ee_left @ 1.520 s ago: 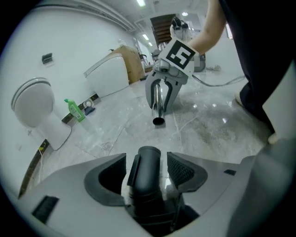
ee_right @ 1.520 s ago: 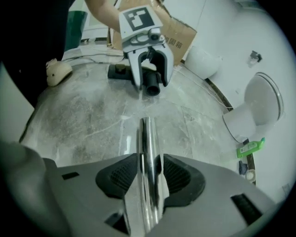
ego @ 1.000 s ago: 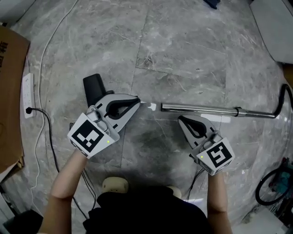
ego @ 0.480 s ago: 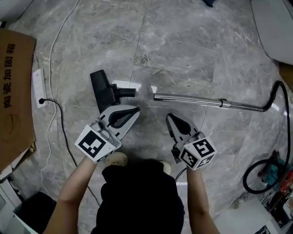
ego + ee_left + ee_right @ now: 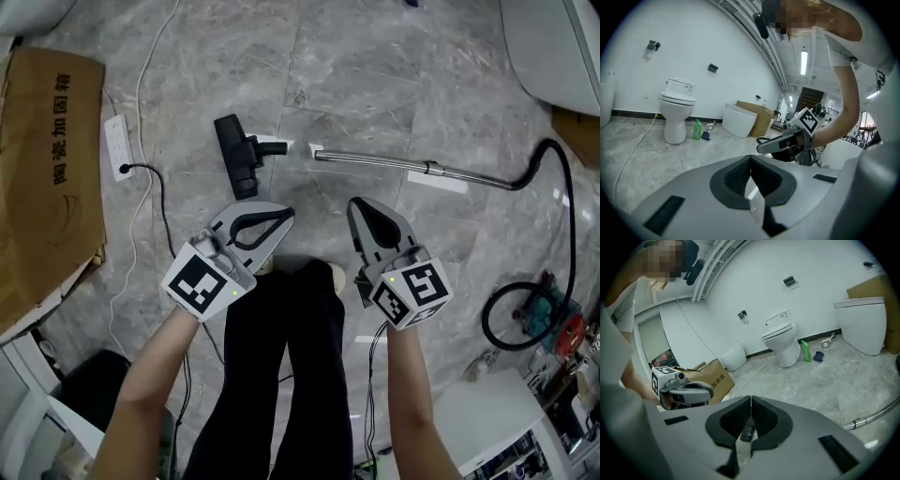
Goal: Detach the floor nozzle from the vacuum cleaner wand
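Left hand-held gripper (image 5: 287, 215) and right hand-held gripper (image 5: 355, 203) higher, both closed; one nozzle (image 5: 236, 153), one wand (image 5: 375, 161) apart

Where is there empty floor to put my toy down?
The widest bare floor lies beyond the floor nozzle and the wand, up the head view. A smaller patch sits below the wand, left of the black hose. It is crowded by the cardboard box and power strip.

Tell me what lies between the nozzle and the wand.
Only bare floor: the head view shows a gap between the nozzle and the wand, the two apart.
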`<state>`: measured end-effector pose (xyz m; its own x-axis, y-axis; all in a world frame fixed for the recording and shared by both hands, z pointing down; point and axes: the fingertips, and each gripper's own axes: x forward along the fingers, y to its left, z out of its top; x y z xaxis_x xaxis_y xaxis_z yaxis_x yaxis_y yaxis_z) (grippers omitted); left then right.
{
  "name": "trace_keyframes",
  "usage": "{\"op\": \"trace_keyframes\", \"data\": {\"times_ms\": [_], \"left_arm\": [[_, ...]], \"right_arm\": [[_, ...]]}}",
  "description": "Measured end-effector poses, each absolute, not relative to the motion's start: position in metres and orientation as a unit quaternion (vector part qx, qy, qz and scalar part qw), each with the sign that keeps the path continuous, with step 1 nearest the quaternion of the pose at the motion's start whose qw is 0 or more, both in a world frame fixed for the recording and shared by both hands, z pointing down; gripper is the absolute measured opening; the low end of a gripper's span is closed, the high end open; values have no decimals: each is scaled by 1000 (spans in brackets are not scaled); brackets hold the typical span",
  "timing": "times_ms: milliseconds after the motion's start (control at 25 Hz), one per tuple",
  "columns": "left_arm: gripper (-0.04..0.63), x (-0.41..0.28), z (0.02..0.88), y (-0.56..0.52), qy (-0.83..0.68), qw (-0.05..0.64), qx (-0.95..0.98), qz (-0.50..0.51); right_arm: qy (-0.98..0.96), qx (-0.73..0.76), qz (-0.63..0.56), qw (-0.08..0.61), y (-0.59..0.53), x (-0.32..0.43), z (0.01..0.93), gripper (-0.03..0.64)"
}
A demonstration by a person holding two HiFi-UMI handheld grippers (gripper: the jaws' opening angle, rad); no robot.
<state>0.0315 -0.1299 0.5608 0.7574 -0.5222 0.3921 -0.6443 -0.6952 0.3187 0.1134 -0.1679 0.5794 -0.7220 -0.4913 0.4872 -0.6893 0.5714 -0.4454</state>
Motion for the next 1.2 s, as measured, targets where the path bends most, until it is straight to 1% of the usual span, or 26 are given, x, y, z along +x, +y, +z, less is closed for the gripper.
{"op": "trace_keyframes", "data": {"times_ms": [160, 320, 640, 760, 920, 1080, 1200], "left_arm": [[11, 36, 512, -114, -313, 215, 915, 136], [11, 37, 495, -96, -308, 222, 915, 139], [11, 25, 505, -97, -333, 233, 903, 142], [11, 24, 508, -102, -332, 225, 904, 150], [11, 24, 514, -100, -341, 235, 899, 141], [11, 24, 520, -94, -329, 236, 900, 163], [11, 26, 524, -93, -331, 241, 898, 161]], "right_arm": [[-871, 337, 324, 148, -150, 105, 532, 17], [-866, 351, 319, 158, -133, 108, 513, 15], [-866, 365, 286, 186, -132, 108, 517, 15], [-870, 363, 277, 188, -139, 106, 518, 15], [-868, 365, 280, 187, -141, 106, 520, 15], [-862, 371, 291, 188, -140, 109, 526, 15], [-860, 372, 296, 187, -138, 111, 528, 15]]}}
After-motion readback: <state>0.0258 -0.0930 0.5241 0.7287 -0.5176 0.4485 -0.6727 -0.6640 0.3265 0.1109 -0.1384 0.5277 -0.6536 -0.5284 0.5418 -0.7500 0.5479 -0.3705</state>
